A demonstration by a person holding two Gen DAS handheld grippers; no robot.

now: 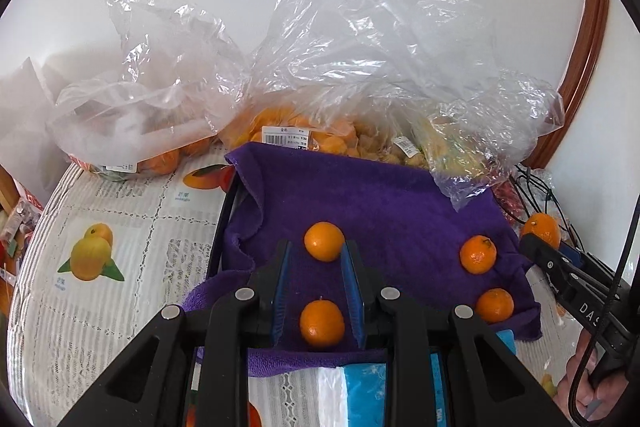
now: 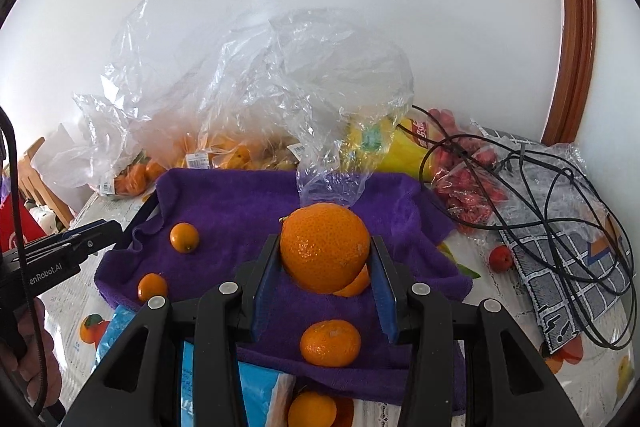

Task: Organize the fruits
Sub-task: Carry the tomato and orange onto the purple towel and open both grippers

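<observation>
A purple towel [image 1: 372, 203] covers a tray and holds several mandarins. My left gripper [image 1: 316, 251] is open and empty above the towel, with one mandarin [image 1: 324, 241] at its fingertips and another [image 1: 322, 323] lying on the towel below its jaws. My right gripper [image 2: 325, 245] is shut on a large mandarin [image 2: 324, 247] held above the towel [image 2: 240, 211]. It also shows in the left wrist view [image 1: 540, 243] at the right edge. Loose mandarins lie on the towel [image 2: 330, 343], [image 2: 184, 237], [image 2: 152, 287].
Clear plastic bags [image 1: 352, 59] of oranges and other fruit crowd the back of the table. Black cables [image 2: 560, 195], a bag of red fruit [image 2: 468, 187] and a patterned pouch [image 2: 568, 267] lie at the right. A blue packet [image 1: 368, 395] lies at the front.
</observation>
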